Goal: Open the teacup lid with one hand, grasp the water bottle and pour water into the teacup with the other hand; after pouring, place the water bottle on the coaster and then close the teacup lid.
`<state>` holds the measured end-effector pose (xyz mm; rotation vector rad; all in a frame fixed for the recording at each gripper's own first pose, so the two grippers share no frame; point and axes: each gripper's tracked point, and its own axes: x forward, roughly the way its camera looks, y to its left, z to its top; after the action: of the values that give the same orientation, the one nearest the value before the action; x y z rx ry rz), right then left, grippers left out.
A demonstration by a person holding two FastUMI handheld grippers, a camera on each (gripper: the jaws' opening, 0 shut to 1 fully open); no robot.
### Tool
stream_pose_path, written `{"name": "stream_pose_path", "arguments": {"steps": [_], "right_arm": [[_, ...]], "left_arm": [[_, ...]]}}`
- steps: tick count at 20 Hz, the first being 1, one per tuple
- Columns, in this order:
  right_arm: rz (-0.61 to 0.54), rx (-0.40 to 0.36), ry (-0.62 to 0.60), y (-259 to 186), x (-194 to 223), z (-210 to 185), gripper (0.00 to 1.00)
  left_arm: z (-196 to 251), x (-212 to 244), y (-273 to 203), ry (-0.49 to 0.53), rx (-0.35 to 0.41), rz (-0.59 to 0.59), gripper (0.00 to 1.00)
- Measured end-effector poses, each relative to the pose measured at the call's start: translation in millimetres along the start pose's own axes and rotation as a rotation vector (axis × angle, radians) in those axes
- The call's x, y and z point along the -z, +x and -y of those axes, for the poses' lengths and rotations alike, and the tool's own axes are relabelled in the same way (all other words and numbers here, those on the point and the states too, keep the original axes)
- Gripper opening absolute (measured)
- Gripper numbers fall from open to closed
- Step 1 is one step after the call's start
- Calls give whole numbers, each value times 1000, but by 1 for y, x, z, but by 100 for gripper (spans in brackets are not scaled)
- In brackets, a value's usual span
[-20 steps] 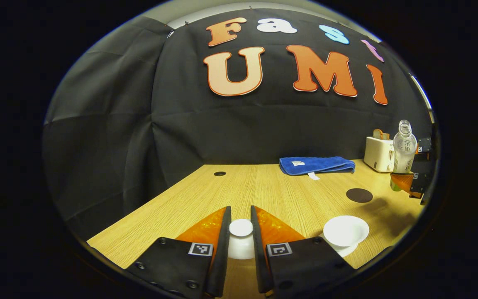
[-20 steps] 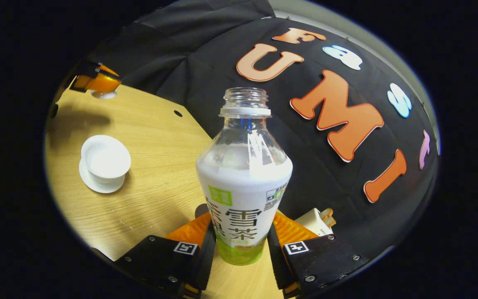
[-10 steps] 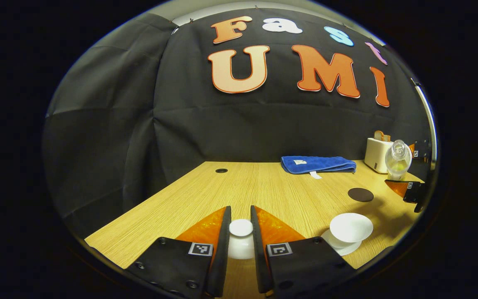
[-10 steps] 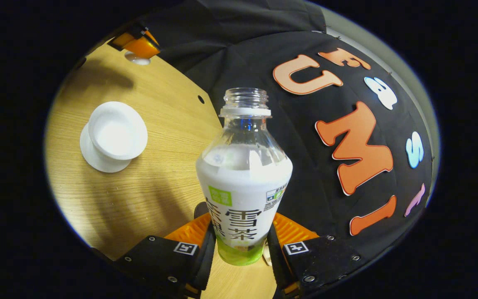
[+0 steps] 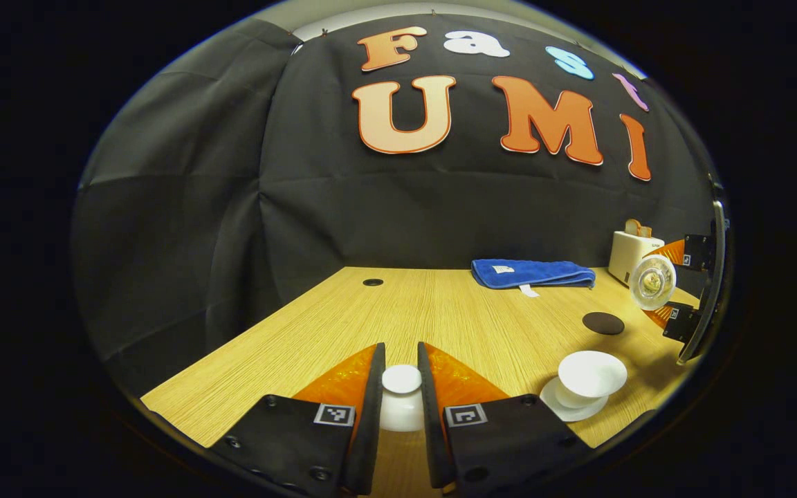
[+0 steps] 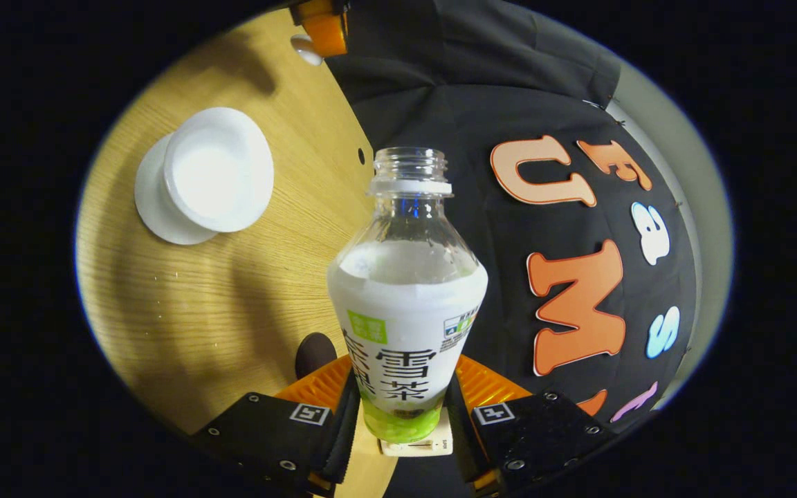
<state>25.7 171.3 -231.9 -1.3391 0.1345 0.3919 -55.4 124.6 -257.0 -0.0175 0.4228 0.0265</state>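
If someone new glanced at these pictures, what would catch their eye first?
Probably the uncapped water bottle, clamped in the right claw and tipped toward the open white teacup on its saucer. Next, the white lid pinched in the left claw above the wooden table.

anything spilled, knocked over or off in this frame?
Nothing stands out. The water bottle is tilted, but it sits clamped in the right tool. The teacup stands upright on its saucer, the lid is held in the left tool, and no spill shows on the table.
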Motion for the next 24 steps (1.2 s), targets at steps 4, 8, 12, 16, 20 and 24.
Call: {"name": "stream_pose_path", "arguments": {"steps": [4,8,12,16,20,24], "right_arm": [[13,45,-104,0,-6,9,61],[21,67,-187,2,-7,10,61],[38,85,-260,0,-13,10,61],[48,114,-303,1,-13,15,61],[68,154,-360,3,-16,29,61],[80,170,-380,4,-19,34,61]], "left_arm": [[-3,0,-1,-3,1,1,32],[-6,4,-3,-5,-2,-5,34],[-8,3,-4,-6,-3,-4,34],[-7,2,-4,0,0,-2,34],[-8,5,-5,6,-2,-11,32],[-8,3,-5,8,-3,-6,34]]}}
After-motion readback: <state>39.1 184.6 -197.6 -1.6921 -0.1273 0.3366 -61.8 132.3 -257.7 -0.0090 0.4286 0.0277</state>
